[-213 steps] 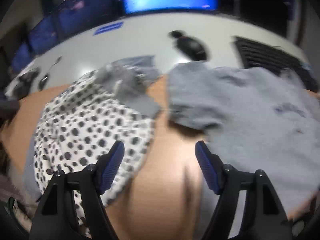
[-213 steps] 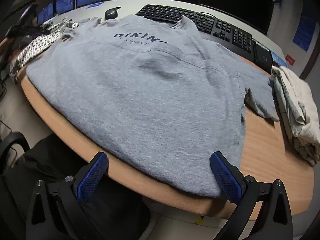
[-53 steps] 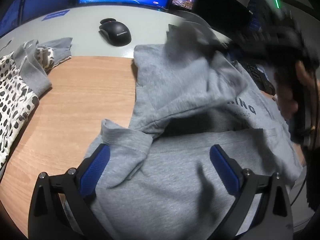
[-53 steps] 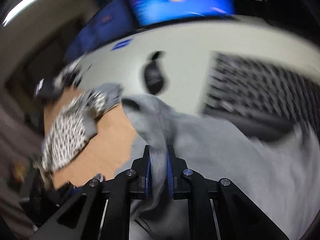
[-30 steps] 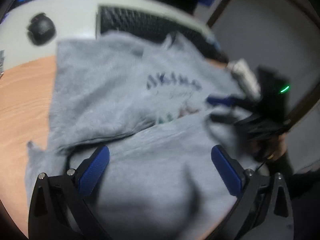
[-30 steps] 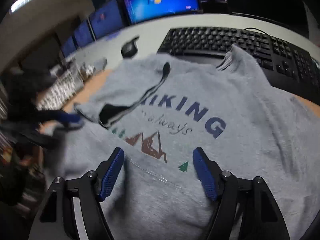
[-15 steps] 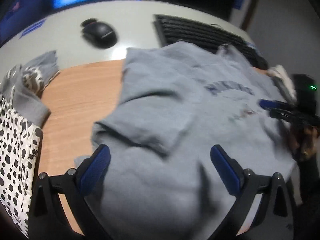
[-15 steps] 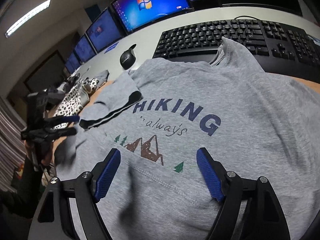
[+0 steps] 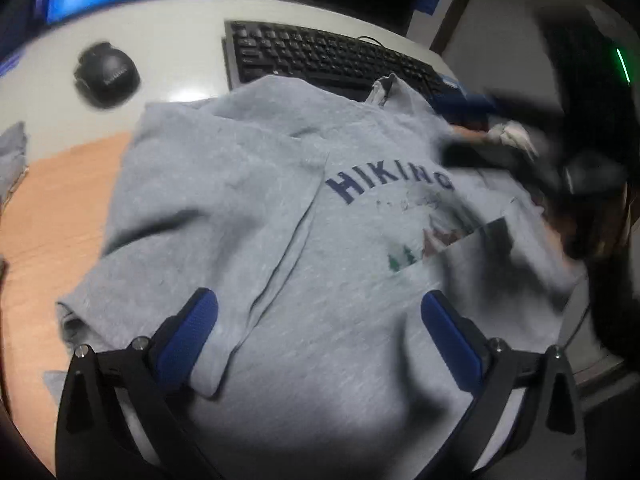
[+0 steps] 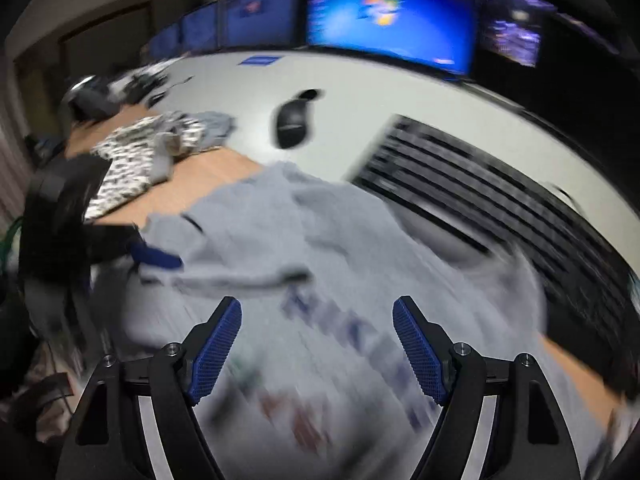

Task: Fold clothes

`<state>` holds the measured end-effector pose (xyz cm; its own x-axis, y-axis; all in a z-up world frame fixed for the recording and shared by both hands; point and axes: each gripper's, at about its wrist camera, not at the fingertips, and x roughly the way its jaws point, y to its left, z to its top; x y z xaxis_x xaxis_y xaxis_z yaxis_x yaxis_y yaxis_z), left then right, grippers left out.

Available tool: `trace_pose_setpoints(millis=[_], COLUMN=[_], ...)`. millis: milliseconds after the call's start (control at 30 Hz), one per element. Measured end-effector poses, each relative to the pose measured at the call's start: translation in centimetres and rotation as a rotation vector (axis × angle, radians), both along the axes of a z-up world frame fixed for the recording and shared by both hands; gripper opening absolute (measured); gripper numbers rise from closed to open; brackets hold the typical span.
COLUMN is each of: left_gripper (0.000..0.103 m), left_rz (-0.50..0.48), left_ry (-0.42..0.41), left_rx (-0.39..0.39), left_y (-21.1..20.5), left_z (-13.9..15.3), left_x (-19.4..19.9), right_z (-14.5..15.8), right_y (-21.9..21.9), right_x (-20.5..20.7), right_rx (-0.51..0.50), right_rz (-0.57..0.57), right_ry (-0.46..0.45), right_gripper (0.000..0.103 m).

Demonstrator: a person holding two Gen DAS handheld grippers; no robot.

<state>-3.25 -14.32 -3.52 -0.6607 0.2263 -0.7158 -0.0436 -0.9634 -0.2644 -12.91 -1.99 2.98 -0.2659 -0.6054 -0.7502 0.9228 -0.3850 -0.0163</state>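
Observation:
A grey T-shirt point(image 9: 248, 216) with a "HIKING" print lies on the wooden desk point(image 9: 52, 200), its left sleeve folded in over the chest. My left gripper point(image 9: 320, 336) is open and empty just above the shirt's lower left part. My right gripper point(image 10: 318, 348) is open and empty above the print of the shirt point(image 10: 320, 260); this view is blurred by motion. The right gripper shows as a dark blur at the right of the left wrist view point(image 9: 520, 168). The left gripper shows at the left of the right wrist view point(image 10: 156, 258).
A black keyboard point(image 9: 320, 60) and black mouse point(image 9: 106, 76) lie behind the shirt on the white desk part. A spotted garment point(image 10: 136, 164) with a grey one lies to the left. Monitors point(image 10: 388, 12) stand at the back. A pale folded cloth point(image 9: 512, 134) lies right.
Both grippers have swung over the shirt. The right gripper has moved fast and its view now faces the mouse and monitors. The sleeve stays folded in.

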Motion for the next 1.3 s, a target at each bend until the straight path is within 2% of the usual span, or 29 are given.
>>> trace_pose_setpoints(millis=[33, 200, 267, 300, 400, 433, 500, 533, 600, 700, 767, 867, 900, 967, 1067, 1133, 1300], left_gripper=[0.102, 0.102, 0.102, 0.102, 0.102, 0.102, 0.102, 0.102, 0.102, 0.102, 0.102, 0.102, 0.102, 0.102, 0.102, 0.102, 0.102], left_rz=[0.002, 0.010, 0.028, 0.029, 0.037, 0.034, 0.036, 0.036, 0.032, 0.036, 0.049, 0.049, 0.025, -0.036, -0.110, -0.140, -0.241], left_ry=[0.013, 0.038, 0.037, 0.034, 0.026, 0.024, 0.026, 0.028, 0.029, 0.028, 0.011, -0.030, -0.017, 0.023, 0.053, 0.047, -0.022], left_rx=[0.009, 0.108, 0.115, 0.107, 0.053, 0.030, 0.004, 0.005, 0.020, 0.074, 0.088, 0.073, 0.078, 0.045, -0.042, -0.082, -0.151], left_y=[-0.1, -1.5, -1.6, -1.4, -0.7, -0.4, 0.2, 0.3, 0.2, -0.4, -0.4, 0.5, 1.1, 3.3, 6.4, 8.4, 14.5], left_z=[0.1, 0.4, 0.4, 0.5, 0.5, 0.5, 0.6, 0.6, 0.8, 0.9, 1.1, 2.3, 3.2, 5.3, 7.0, 7.3, 6.0], left_x=[0.2, 0.8, 0.9, 1.0, 1.5, 1.5, 1.6, 1.8, 2.0, 2.0, 2.0, 2.5, 2.9, 3.2, 1.3, -2.1, -11.1], right_z=[-0.1, -3.6, -5.2, -5.8, -5.6, -5.6, -4.9, -4.0, -2.4, -2.5, -3.6, -4.0, -3.6, -2.3, -1.7, -1.9, -3.2], right_y=[-2.0, -10.3, -12.1, -12.9, -12.8, -12.3, -10.8, -9.4, -7.1, -3.8, -1.0, 5.0, 7.9, 15.2, 24.4, 29.3, 35.5], right_x=[-0.4, -1.3, -1.4, -1.6, -5.5, -7.1, -8.6, -8.3, -6.5, -3.9, -2.9, -1.4, -1.3, -1.7, -2.4, -3.0, -2.8], right_rx=[0.009, 0.151, 0.218, 0.244, 0.269, 0.274, 0.206, 0.141, 0.056, 0.050, 0.095, 0.139, 0.111, 0.013, -0.090, -0.098, -0.132], right_rz=[0.024, 0.014, 0.003, -0.011, -0.179, -0.230, -0.241, -0.254, -0.206, -0.058, -0.084, -0.166, -0.200, -0.321, -0.513, -0.653, -0.798], right_ry=[-0.012, 0.097, 0.219, 0.270, 0.313, 0.304, 0.155, 0.128, 0.122, -0.029, -0.039, 0.065, 0.072, 0.044, -0.032, -0.058, -0.125], right_gripper=[0.079, 0.079, 0.079, 0.084, 0.084, 0.084, 0.080, 0.080, 0.081, 0.081, 0.081, 0.081, 0.081, 0.081, 0.083, 0.083, 0.083])
